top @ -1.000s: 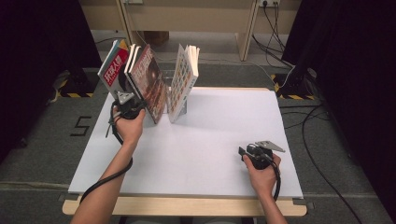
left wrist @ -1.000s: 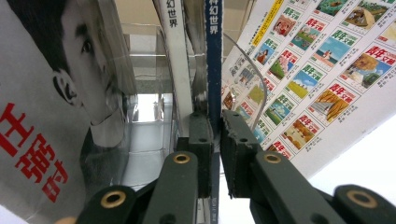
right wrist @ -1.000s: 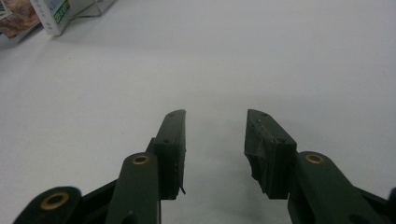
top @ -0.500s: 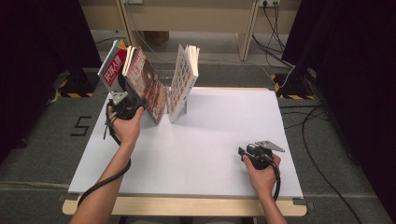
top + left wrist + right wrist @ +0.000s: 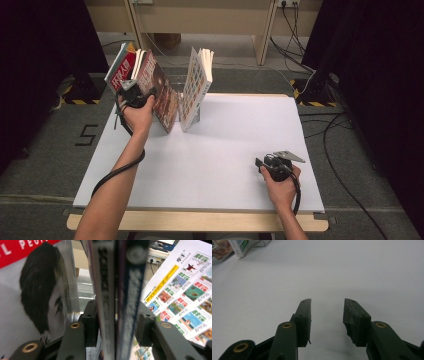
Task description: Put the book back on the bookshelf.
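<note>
Here, the left gripper [image 5: 134, 93] straddles a leaning brown-covered book [image 5: 161, 92] at the desk's [image 5: 215, 165] far-left corner.
A red magazine [image 5: 121, 70] and a picture-grid book [image 5: 195, 85] crowd it; right gripper [image 5: 265, 164] rests agape, well apart.

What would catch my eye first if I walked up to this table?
Probably the leaning books at the far left of the white table: the left gripper straddles a brown-covered book, its jaws on either side of the spine. The right gripper rests open near the front right edge.
</note>
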`<state>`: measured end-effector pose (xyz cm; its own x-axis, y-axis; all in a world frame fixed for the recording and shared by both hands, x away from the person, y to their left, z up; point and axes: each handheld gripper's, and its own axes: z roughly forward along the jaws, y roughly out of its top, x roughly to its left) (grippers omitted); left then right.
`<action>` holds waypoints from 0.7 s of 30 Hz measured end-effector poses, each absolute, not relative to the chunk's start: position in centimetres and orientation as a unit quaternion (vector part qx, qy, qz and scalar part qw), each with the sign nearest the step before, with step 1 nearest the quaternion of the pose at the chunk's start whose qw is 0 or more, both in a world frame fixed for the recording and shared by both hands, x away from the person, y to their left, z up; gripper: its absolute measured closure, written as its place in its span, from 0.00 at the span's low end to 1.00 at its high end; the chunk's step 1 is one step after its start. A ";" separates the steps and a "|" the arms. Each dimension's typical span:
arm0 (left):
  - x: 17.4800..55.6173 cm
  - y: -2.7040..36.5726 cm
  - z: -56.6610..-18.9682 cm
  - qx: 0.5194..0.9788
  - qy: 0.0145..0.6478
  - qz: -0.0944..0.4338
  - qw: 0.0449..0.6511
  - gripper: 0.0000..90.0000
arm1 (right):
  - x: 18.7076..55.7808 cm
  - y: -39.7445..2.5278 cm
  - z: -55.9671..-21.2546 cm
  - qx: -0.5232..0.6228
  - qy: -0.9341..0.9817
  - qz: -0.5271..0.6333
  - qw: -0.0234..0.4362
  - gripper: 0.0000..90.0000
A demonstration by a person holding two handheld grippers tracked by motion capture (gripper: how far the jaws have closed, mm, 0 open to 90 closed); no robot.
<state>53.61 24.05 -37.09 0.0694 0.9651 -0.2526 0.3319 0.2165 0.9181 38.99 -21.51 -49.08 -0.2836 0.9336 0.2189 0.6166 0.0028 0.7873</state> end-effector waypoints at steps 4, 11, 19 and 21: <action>54.2 24.2 -37.0 0.536 0.608 0.317 0.492 0.73 | 39.0 -21.6 -49.1 0.568 0.682 0.419 0.189 0.65; 55.1 24.4 -36.9 0.537 0.618 0.308 0.484 0.79 | 39.2 -21.4 -49.3 0.565 0.687 0.416 0.187 0.65; 54.8 23.4 -36.8 0.547 0.602 0.311 0.491 0.83 | 39.2 -21.4 -49.3 0.568 0.686 0.416 0.185 0.65; 55.0 23.2 -36.8 0.546 0.601 0.307 0.496 0.82 | 39.2 -21.5 -49.3 0.568 0.685 0.417 0.186 0.65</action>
<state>54.96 23.18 -36.80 0.0893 0.9611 -0.2614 0.3516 0.2152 0.9111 39.16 -21.45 -49.28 -0.2865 0.9327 0.2190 0.6232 0.0079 0.7820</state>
